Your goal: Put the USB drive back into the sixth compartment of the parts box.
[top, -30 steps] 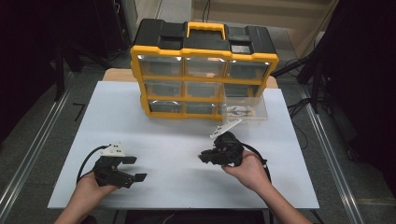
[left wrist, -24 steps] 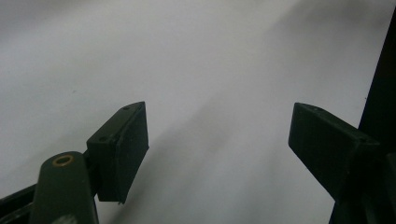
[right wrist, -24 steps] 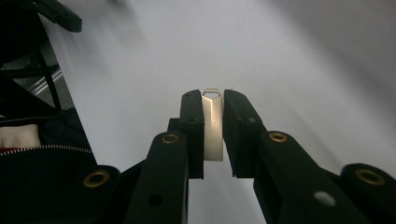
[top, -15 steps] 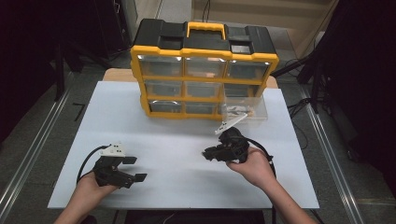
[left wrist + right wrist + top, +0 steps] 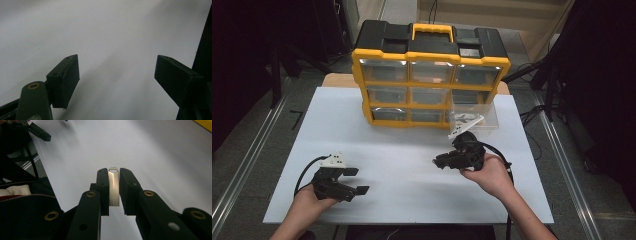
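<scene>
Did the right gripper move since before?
Yes. The right gripper has moved up the high view, closer to the yellow organizer, shut on a small metal piece.

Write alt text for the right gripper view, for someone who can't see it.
The right gripper has its two black jaws closed on a small flat silver metal piece, held above a white table. The left gripper sits farther off at the top left.
</scene>
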The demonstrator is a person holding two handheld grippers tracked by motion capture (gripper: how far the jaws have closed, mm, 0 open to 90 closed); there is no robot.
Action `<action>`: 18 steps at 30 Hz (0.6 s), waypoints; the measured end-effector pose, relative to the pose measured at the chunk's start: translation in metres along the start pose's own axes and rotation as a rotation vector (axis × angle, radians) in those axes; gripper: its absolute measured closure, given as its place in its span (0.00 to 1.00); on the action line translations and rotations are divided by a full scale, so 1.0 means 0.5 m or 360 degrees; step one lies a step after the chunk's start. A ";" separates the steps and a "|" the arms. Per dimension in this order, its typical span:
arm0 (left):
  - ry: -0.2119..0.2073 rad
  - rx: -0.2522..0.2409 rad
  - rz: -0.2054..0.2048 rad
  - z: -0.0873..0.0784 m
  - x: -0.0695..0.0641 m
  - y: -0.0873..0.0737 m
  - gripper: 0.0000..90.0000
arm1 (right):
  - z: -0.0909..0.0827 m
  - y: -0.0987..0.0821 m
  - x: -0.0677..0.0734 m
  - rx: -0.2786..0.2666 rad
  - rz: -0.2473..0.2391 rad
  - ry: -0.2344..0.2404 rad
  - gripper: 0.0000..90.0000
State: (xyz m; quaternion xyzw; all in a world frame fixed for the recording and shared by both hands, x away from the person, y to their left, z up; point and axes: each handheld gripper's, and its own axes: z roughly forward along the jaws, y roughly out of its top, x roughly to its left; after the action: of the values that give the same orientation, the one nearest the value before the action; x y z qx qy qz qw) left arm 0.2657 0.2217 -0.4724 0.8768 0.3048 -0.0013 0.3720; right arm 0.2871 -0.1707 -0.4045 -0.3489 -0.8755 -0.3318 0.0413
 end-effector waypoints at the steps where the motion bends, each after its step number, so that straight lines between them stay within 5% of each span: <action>1: 0.0001 0.0001 0.0000 0.000 0.000 0.000 0.24 | -0.003 0.001 0.000 -0.0003 0.0002 0.0005 0.85; 18: 0.0009 0.0009 -0.0005 0.003 0.001 0.000 0.24 | -0.048 0.037 0.004 -0.0026 -0.0060 0.0025 0.85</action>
State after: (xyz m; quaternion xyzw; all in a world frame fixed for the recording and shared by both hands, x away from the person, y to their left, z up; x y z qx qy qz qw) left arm 0.2664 0.2212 -0.4737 0.8773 0.3071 -0.0002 0.3688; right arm 0.2937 -0.1744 -0.3752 -0.3300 -0.8788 -0.3424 0.0391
